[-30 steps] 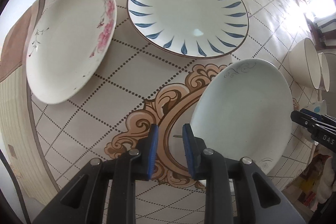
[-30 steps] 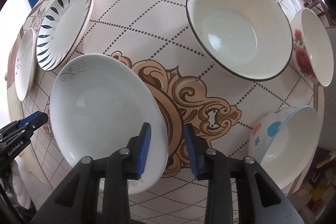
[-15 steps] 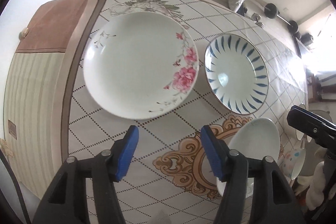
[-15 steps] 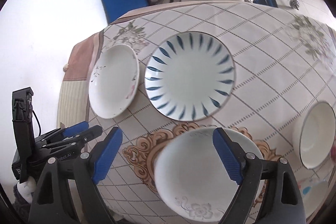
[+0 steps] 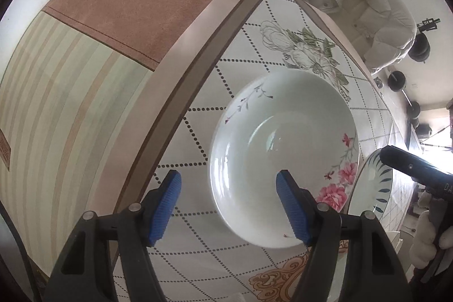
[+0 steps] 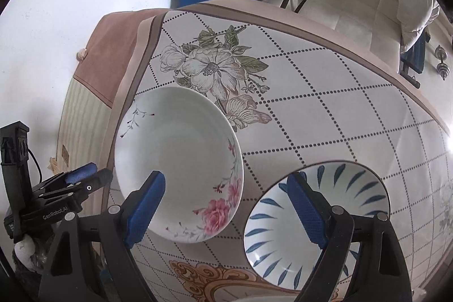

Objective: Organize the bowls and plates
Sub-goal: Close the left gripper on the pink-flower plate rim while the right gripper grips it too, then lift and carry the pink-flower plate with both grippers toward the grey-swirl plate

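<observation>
Plainly, both tools are spread and empty: the left hand-held gripper (image 5: 228, 205) straddles the pink-flowered plate's (image 5: 283, 157) near rim, close to the worktop (image 5: 203, 132) edge; a shallow pinch could slip, and the right hand-held gripper (image 6: 226, 211) beside the blue-leaf plate (image 6: 317, 225) risks clinking.

White pink-flower plate (image 6: 181, 160) sits flat by the tablecloth's printed flower (image 6: 209, 70). Blue-leaf plate (image 6: 317, 222) lies just beside it, farther from that flower.
</observation>
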`<state>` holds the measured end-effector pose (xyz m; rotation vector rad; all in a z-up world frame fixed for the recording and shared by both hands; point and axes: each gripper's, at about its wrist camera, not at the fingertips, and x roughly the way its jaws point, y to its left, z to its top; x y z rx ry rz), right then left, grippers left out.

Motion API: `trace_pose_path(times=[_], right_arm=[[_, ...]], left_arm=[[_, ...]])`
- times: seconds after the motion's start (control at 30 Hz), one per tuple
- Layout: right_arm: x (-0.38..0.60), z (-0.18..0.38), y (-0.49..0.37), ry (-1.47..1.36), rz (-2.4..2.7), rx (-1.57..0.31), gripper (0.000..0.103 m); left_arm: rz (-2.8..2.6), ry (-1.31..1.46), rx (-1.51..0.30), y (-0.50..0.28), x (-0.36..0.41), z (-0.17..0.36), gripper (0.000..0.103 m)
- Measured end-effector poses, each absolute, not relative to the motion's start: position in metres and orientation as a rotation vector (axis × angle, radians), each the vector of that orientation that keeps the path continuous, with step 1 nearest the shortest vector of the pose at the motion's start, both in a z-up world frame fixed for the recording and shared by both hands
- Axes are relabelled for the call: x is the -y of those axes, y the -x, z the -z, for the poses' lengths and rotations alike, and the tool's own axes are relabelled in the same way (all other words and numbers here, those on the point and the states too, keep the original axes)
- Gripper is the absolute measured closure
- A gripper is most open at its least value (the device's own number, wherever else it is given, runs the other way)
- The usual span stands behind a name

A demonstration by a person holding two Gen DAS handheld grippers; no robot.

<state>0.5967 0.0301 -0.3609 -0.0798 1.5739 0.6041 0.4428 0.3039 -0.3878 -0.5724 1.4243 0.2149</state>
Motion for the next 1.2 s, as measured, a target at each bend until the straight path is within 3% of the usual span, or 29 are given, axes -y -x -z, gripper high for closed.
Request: trace_pose_path(times=[0.23, 0.37, 0.5, 0.57, 0.63, 0.7, 0.77, 0.8, 0.87, 1.2], right_arm=[[-0.042, 0.423, -0.626, 0.057, -0.614, -1.731, 0.013], [-0.043, 0.441, -0.633, 0.027, -0.639, -1.78, 0.03], [-0.051, 0.447, -0.635, 0.029, -0.681, -1.784, 0.033], [-0.054, 0.447, -0.637, 0.033, -0.703, -1.786, 0.034], [-0.056, 0.449, -0.639, 0.038, -0.707, -1.79, 0.04], [-0.058, 0.449, -0.64, 0.043, -0.707, -1.793, 0.055], [-0.058, 0.451, -0.639, 0.055, -0.707, -1.798, 0.062], [-0.059, 0.451, -0.638, 0.067, -0.713, -1.798, 0.074], [-0.06, 0.455, -0.633, 0.076, -0.726, -1.823, 0.083], [-0.063, 0.449, -0.625, 0.113, -0.708, -1.8, 0.084]], left_arm=[[-0.178, 0.618, -1.466, -0.452, -0.31, 0.422, 0.038], [-0.16, 0.633, -1.48, -0.455, -0.307, 0.436, 0.053], [-0.141, 0.634, -1.461, -0.457, -0.307, 0.434, 0.06], [-0.134, 0.625, -1.465, -0.458, -0.306, 0.434, 0.071], [-0.129, 0.615, -1.47, -0.459, -0.305, 0.435, 0.075], [-0.129, 0.606, -1.465, -0.458, -0.306, 0.435, 0.077], [-0.129, 0.611, -1.461, -0.457, -0.306, 0.436, 0.082], [-0.126, 0.62, -1.46, -0.456, -0.308, 0.436, 0.082], [-0.126, 0.633, -1.46, -0.456, -0.309, 0.437, 0.083], [-0.136, 0.625, -1.489, -0.455, -0.309, 0.434, 0.083]])
